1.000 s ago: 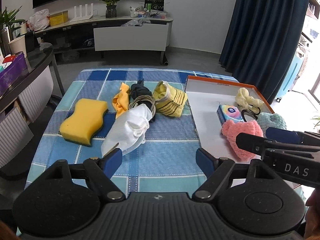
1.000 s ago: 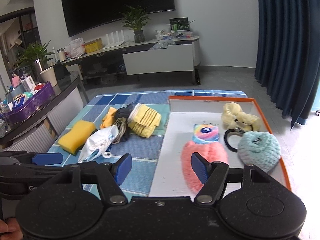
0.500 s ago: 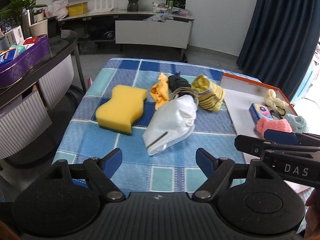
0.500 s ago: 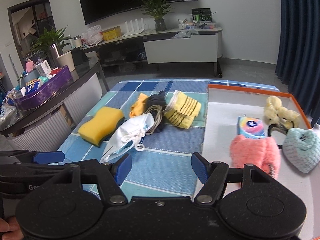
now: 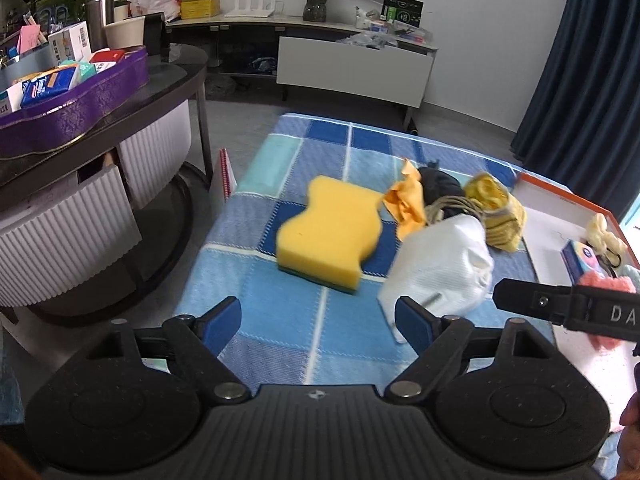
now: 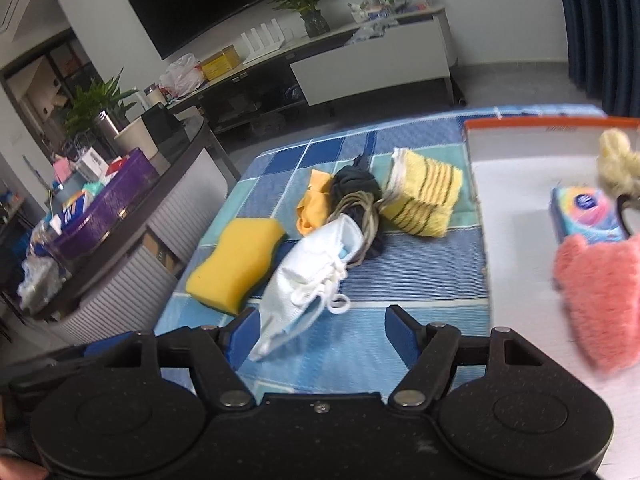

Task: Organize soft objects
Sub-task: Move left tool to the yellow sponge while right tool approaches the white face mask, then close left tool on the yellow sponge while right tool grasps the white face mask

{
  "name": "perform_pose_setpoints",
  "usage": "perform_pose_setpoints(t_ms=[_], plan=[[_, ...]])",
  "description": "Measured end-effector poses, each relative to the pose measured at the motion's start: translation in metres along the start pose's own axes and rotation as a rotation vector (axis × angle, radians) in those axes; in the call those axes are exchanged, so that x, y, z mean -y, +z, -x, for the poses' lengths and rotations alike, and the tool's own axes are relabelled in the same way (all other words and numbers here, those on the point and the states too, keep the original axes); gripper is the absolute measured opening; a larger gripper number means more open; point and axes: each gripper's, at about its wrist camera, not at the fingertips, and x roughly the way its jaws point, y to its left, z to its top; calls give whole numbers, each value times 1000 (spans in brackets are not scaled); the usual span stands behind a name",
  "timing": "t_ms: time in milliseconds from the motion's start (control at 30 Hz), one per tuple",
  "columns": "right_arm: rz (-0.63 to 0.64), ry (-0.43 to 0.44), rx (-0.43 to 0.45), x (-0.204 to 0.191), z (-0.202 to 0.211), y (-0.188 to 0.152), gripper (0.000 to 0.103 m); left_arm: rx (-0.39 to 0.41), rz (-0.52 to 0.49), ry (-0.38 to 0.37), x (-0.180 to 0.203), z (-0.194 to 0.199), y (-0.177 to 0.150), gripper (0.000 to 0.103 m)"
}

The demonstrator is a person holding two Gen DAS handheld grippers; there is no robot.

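**Both grippers spread wide over the blue cloth, nothing picked up**

Your left gripper point(image 5: 318, 320) had its jaws wide apart with nothing between them, hanging above the near edge of the checked blue tablecloth point(image 5: 320, 152). Your right gripper point(image 6: 318, 326) was just as spread and just as empty; its left blue pad sat right next to the low end of the white face mask point(image 6: 312, 276), though I couldn't tell if it was actually touching.

Going out from there: the mask lay on the cloth with its ear loops bunched on the side toward the tray. Just beside it on the left was the yellow sponge point(image 5: 330, 236), flat on the cloth. Behind the mask you had a little heap: an orange cloth point(image 6: 312, 208), a dark bundle point(image 6: 356, 186) with a beige cord point(image 6: 360, 210) wrapped around it, and a yellow striped towel point(image 6: 424, 196) folded up on the right of the pile. All of those were touching or overlapping each other.

To the right of the cloth sat the white tray with the orange rim point(image 6: 520, 184). In it were a pink fluffy thing point(image 6: 600, 292) nearest you, a tissue pack point(image 6: 586, 214) touching its far side, and a pale yellow scrunchie point(image 6: 618, 160) further back. A dark side table with a purple tin point(image 5: 76, 108) stood off to the left, well apart from the cloth.
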Motion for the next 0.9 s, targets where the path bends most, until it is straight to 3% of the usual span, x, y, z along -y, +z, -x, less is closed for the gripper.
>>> perform_pose_setpoints(t_ms=[267,367,400,433,567,767,833,900], plan=[[-58,-34,-30,-19,-46,10,84,16,-67,9,-12,-21,23,93],[-101,-30,-47,-17,-62,13,83,2,-69,-20,-16,-30,29,93],[-102,-21,-50,-17,-66,14,78,-4,-73,-34,-16,-33,30,94],[-82,-32,-53,-19,-68,14,59,-9,-81,-46,-15,-35,30,94],[-3,-49,-3,-20,-53,10,51,-23,-118,-66,-7,-48,29,96],[66,-68,48,-6,-16,3,51,-43,-179,-70,8,-73,28,97],[74,-84,62,-2,-7,1,51,-54,-208,-52,12,-83,26,95],[74,-85,66,2,-1,-1,51,-60,-216,-44,14,-90,25,86]])
